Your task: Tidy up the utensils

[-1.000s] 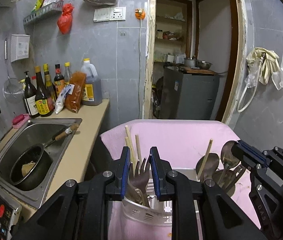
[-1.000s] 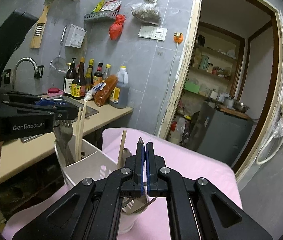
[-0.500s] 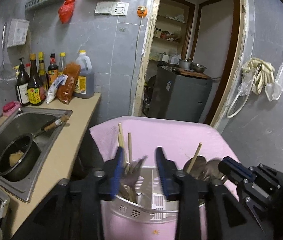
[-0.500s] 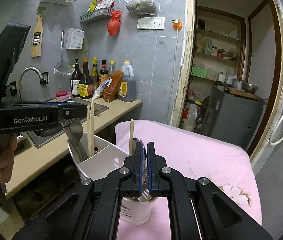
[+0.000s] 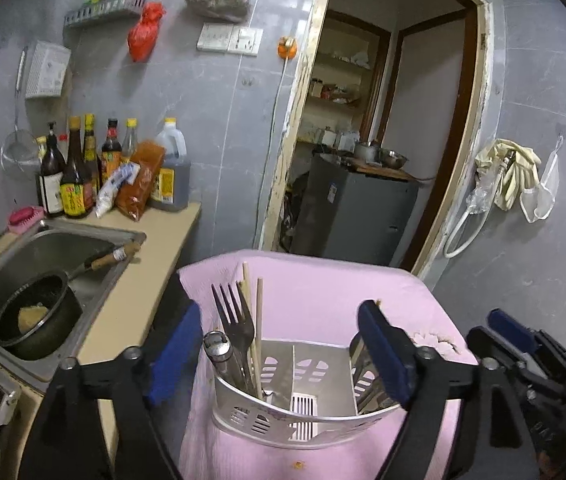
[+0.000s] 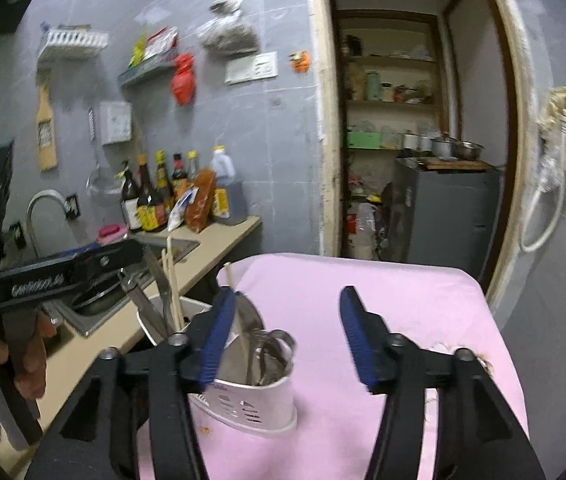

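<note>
Two grippers, both with jaws apart and nothing between the pads; each has just been opening, judged a release after dropping utensils in.

Landmark: utensil caddy (image 5: 303,420), white, perforated, three compartments, standing on the pink cloth (image 5: 323,288) that covers the worktop.

Left of the caddy: sink (image 5: 63,240) holding a dark pot (image 5: 35,324) with food residue, its handle leaning on the sink rim. Behind it, sauce bottles (image 5: 83,172) along the wall.

Caddy, left compartment: fork (image 5: 235,316) tines up, a metal handle (image 5: 219,350), and wooden chopsticks (image 5: 257,312), all leaning against the outer wall. Handles-down storage likely keeps the working ends clear.

Caddy, middle compartment: appears empty.

Caddy, right compartment: spoons (image 6: 271,346), bowls up, with one stray chopstick (image 6: 237,304) among them; probably still to be sorted.

Left gripper (image 5: 279,348): above the caddy's near side, jaws wide, straddling it without touching.

Right gripper (image 6: 283,334): just over the caddy's right end, jaws parted, holding nothing.
</note>
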The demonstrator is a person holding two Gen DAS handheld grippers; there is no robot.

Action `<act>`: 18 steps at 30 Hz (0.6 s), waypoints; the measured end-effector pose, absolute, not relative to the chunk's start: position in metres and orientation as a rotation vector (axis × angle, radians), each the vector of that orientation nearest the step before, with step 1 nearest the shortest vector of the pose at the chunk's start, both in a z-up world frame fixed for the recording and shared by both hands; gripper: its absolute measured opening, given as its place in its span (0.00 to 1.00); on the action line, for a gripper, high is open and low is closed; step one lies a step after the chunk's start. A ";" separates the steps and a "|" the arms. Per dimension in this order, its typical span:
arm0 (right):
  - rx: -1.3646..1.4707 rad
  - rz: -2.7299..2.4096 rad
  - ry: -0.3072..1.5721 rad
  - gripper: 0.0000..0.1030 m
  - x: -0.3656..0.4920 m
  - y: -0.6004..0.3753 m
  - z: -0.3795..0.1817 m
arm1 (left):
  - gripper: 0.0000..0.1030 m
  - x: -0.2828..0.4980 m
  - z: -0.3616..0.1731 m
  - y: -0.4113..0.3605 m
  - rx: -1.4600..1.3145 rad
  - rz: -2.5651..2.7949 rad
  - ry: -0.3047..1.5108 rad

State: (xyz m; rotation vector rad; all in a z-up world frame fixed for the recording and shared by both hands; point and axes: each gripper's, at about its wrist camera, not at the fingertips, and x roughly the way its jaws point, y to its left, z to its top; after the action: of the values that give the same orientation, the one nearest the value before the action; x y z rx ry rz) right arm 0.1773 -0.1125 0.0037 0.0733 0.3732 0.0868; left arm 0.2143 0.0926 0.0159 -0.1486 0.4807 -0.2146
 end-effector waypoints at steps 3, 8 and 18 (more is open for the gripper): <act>0.108 0.040 0.350 0.67 0.163 -0.129 0.010 | 0.94 0.196 0.024 0.088 -0.129 -0.194 0.417; 0.147 -0.016 0.322 0.85 0.133 -0.155 0.017 | 1.00 0.161 0.035 0.080 -0.096 -0.179 0.342; 0.110 -0.023 0.323 0.99 0.058 -0.180 0.023 | 1.00 0.088 0.034 0.067 -0.109 -0.168 0.367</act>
State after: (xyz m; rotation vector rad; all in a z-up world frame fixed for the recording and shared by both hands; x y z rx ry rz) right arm 0.0577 -0.1804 0.0230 0.1101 0.3231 -0.0229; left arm 0.0878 0.0673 0.0344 -0.1090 0.3666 -0.1679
